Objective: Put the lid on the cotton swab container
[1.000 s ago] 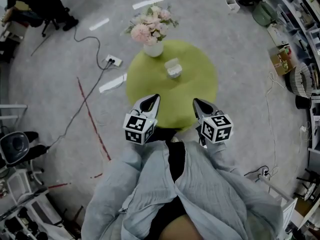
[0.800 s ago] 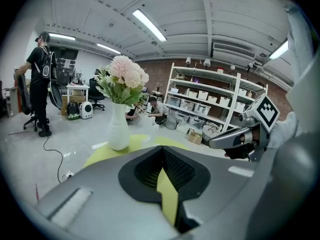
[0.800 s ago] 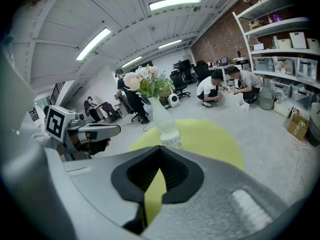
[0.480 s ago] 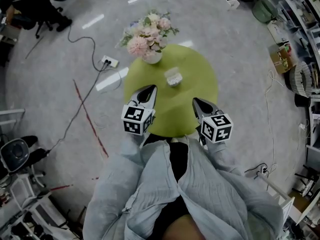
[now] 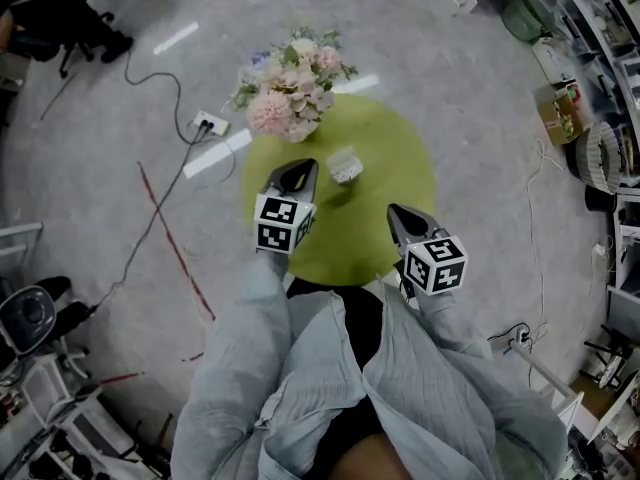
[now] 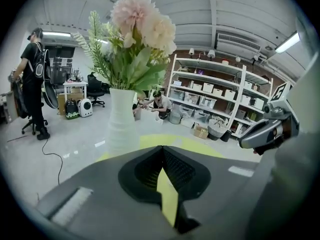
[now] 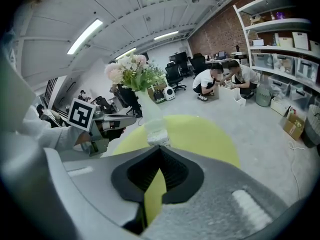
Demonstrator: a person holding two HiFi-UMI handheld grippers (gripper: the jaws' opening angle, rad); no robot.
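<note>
The cotton swab container (image 5: 345,166) is a small clear box with white contents, standing near the middle of the round green table (image 5: 390,153). In the right gripper view the container (image 7: 156,134) shows straight beyond my jaws; I cannot tell whether a lid sits on it. My left gripper (image 5: 299,167) hovers just left of the container, shut and empty, and faces the white vase (image 6: 121,121). My right gripper (image 5: 393,211) hangs over the table's near right part, also shut with nothing in it. No separate lid shows in any view.
A white vase of pink flowers (image 5: 287,93) stands on the table's far left edge, close to my left gripper. A power strip and cables (image 5: 205,123) lie on the floor to the left. Shelves (image 6: 215,96) with boxes line the far wall, and people crouch near them.
My left gripper has moved forward over the table, closer to the container and the vase. The right gripper has hardly moved. Both stayed shut.
</note>
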